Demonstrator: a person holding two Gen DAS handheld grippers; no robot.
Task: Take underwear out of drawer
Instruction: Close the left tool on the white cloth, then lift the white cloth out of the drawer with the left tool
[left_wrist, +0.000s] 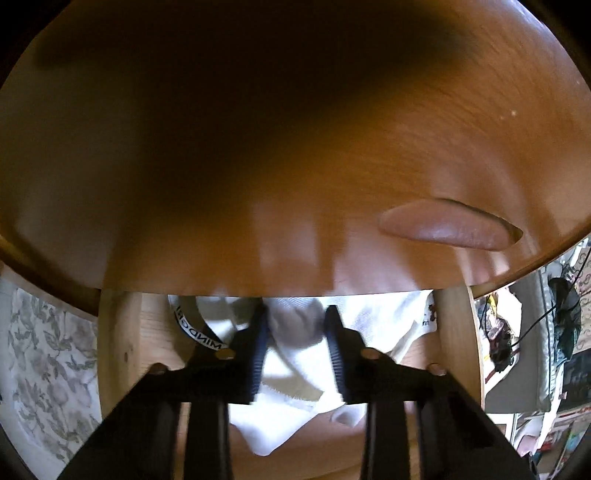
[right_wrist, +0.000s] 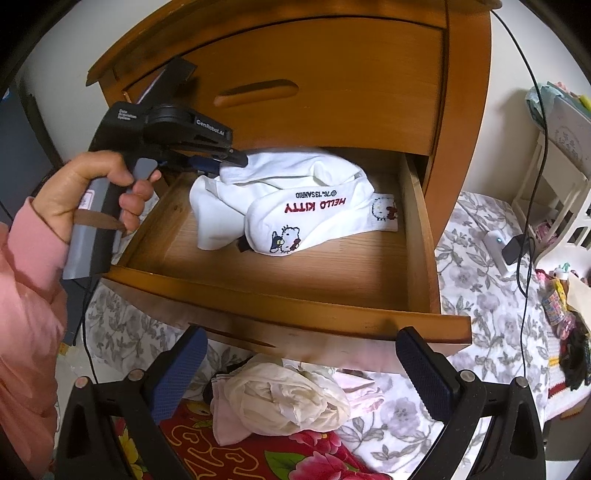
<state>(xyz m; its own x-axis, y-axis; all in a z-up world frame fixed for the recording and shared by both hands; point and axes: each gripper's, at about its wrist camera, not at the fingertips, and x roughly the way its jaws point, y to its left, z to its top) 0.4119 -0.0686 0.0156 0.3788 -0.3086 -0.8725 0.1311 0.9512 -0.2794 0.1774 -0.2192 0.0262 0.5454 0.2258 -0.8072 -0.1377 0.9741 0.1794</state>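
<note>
Floral bedding (right_wrist: 491, 314) spreads out below a honey-coloured wooden nightstand (right_wrist: 332, 92), and its lower drawer (right_wrist: 280, 317) stands pulled well out over the bed so that we can reach straight down into it. Inside, toward the back of the drawer, lies a heap of white underwear (right_wrist: 295, 199), one piece printed with red lettering and a small cartoon cat; it sits on the bare wood floor of the drawer, partly tucked under the closed upper drawer front (right_wrist: 314, 85).

Our left gripper (left_wrist: 297, 332) points steeply down into the back left of that heap. Its fingers (left_wrist: 258, 343) have a fold of white cloth between them and the pads appear to press on it, so we judge this to be the pinch that starts the lift; the left wrist view is blurred, so the exact hold is hard to read. We hold it by its pistol handle, the left hand (right_wrist: 92, 192) wrapped round the grip, a pink sleeve (right_wrist: 26, 295) behind it, wrist cocked downward.

Our right gripper (right_wrist: 301, 373) hangs outside the drawer front, just above a crumpled cream cloth (right_wrist: 284, 402) on the bed, its fingers spread wide with nothing between them — kept clear, we think, so the left has room
</note>
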